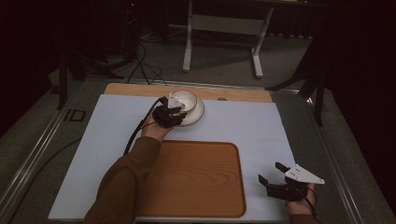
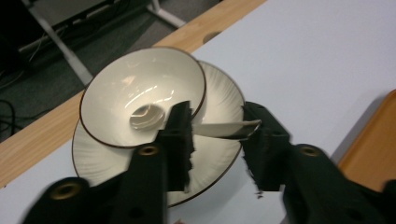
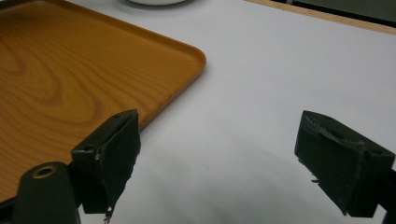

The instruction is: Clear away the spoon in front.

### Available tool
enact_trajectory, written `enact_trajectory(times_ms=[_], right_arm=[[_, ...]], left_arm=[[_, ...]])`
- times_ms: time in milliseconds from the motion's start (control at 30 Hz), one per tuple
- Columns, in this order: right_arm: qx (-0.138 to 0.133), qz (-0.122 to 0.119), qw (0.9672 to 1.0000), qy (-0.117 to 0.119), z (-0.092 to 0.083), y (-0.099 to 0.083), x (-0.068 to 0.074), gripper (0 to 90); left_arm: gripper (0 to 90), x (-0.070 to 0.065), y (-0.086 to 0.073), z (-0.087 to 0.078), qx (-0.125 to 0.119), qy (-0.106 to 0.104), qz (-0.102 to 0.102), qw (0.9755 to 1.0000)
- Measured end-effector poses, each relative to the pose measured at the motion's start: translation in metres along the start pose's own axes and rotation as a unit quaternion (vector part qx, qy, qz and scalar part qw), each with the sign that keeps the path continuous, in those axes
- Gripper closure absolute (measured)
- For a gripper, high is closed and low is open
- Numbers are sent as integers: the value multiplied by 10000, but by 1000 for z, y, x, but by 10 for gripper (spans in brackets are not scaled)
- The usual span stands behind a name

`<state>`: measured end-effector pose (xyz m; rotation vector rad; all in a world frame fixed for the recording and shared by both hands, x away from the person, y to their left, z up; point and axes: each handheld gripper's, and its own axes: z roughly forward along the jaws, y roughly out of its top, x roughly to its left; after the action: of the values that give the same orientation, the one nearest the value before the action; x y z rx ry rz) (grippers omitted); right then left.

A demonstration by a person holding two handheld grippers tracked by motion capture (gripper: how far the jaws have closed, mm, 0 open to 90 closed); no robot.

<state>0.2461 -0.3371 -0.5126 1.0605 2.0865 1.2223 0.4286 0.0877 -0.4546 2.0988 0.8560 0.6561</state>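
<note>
Spoon handle between left claw jaws, unclear if clamped; bowl on plate; right claw apart over desk

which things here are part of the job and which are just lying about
In the job: spoon, its handle between the left gripper's jaws; bowl the spoon sits in; plate under the bowl.

Lying about: wooden tray; right gripper, open above the white mat.

Left gripper sits over the near rim of the white bowl, which rests on a plate; contact is hard to judge. Right gripper hovers wide open beside the wooden tray.
</note>
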Motion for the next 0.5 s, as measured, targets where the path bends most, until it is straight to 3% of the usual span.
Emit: enact_trajectory(times_ms=[233, 500], right_arm=[[-18, 3, 10000, -1, 0, 0, 0, 140], [-22, 12, 10000, -4, 0, 0, 0, 140]], left_arm=[[864, 0, 5, -4, 32, 455, 143, 9989], [889, 0, 6, -12, 28, 550, 237, 9982]])
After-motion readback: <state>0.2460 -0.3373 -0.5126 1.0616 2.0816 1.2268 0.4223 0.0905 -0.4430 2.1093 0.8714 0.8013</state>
